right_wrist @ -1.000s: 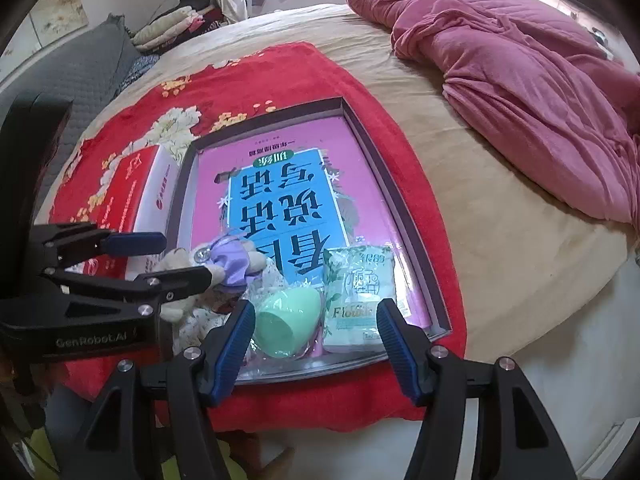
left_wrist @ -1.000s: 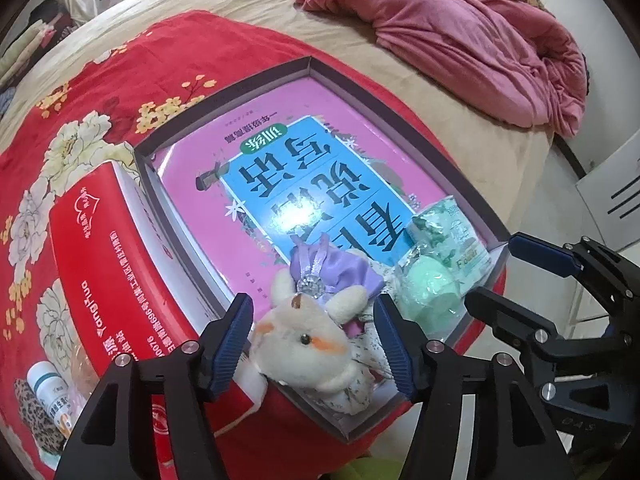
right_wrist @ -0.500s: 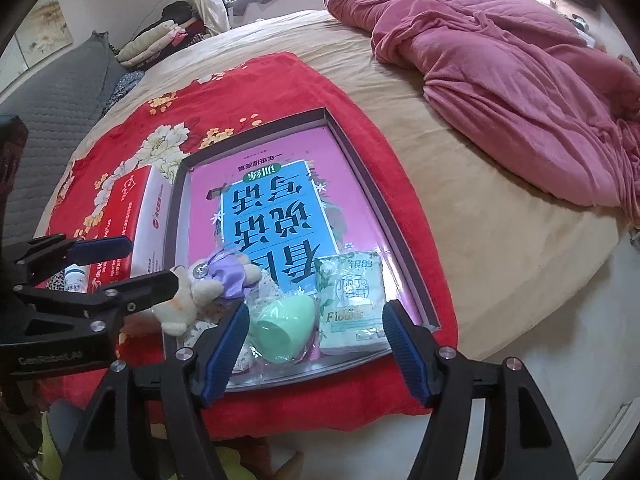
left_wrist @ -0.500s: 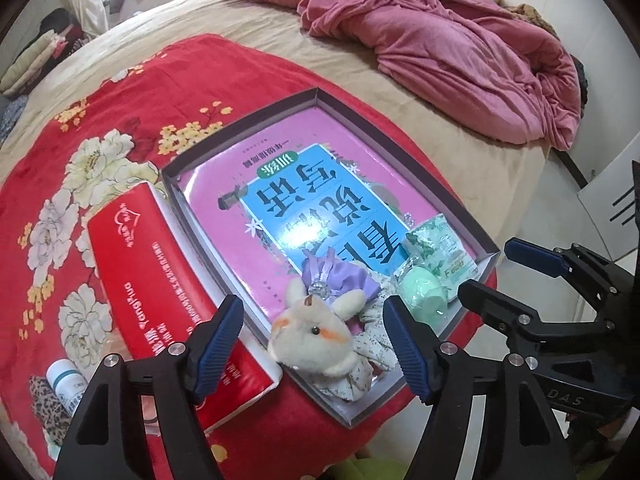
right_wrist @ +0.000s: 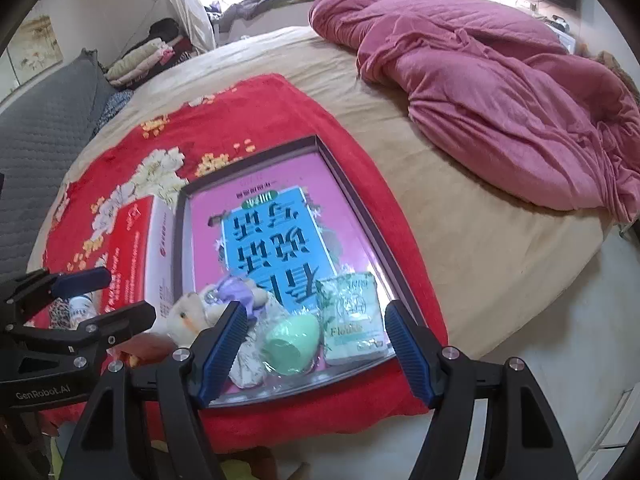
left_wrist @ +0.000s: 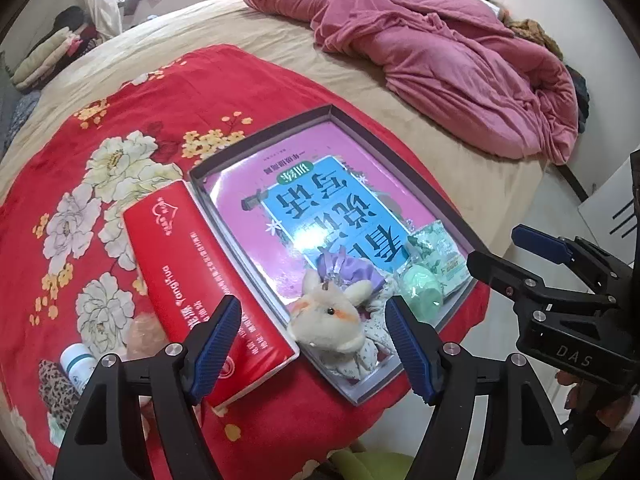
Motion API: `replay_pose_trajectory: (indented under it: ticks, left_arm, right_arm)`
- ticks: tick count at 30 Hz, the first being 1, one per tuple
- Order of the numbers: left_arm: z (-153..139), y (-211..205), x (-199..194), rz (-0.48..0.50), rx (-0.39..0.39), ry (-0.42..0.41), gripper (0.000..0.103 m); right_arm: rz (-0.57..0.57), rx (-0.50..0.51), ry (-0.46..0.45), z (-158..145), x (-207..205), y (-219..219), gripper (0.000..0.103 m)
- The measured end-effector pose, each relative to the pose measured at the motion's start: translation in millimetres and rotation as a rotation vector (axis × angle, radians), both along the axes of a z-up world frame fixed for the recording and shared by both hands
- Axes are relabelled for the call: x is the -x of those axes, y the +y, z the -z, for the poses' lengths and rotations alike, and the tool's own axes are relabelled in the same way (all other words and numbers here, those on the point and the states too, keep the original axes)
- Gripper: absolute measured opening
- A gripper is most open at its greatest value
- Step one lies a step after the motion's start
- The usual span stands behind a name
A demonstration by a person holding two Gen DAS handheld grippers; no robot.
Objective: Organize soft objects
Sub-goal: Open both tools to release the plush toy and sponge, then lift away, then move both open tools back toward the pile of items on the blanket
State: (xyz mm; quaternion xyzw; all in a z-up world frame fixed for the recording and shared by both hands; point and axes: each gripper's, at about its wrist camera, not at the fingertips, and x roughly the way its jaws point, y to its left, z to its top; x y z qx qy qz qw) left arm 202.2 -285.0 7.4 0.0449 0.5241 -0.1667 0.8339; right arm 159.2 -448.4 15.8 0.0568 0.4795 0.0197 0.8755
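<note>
Blue ribbed pads on both claws are standing apart with nothing between them. The left gripper has just been opening and is hanging over the near corner of the tray; the right gripper has likewise been widening, above the tray's near edge.

Just beyond the left gripper, a cream plush toy is lying in the tray's near left corner, a purple bow on its back. Likely very light and squashy; the round body looks the best place to pinch, since the bow and ears would probably slip free.

To its right, a mint egg-shaped sponge is sitting in crinkly clear wrap, probably slippery, springy underneath. Right again, a pale green soft packet is lying flat; taking it across the short edges seems safest.

A red box is lying just left of the tray on a red flowered blanket. A pink quilt is bunched far right.
</note>
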Motion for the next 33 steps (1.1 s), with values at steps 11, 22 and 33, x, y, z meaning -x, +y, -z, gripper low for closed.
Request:
replay_pose_trajectory:
  ticks: [11, 22, 33]
  left_arm:
    - [-23.7, 10.5, 15.2, -0.013, 0.004, -0.044, 0.076]
    - [-49.3, 25.6, 39.7, -0.030, 0.001, -0.105, 0.076]
    - [-59.6, 57.3, 58.3, -0.077, 0.016, -0.122, 0.076]
  right_arm:
    - [0.002, -0.008, -0.032, -16.8, 8.0, 6.1, 0.071]
    - [0.045, -0.057, -0.059, -35.2, 15.8, 7.9, 0.076]
    - [0.023, -0.026, -0.080, -54.2, 24.4, 32.2, 0.077]
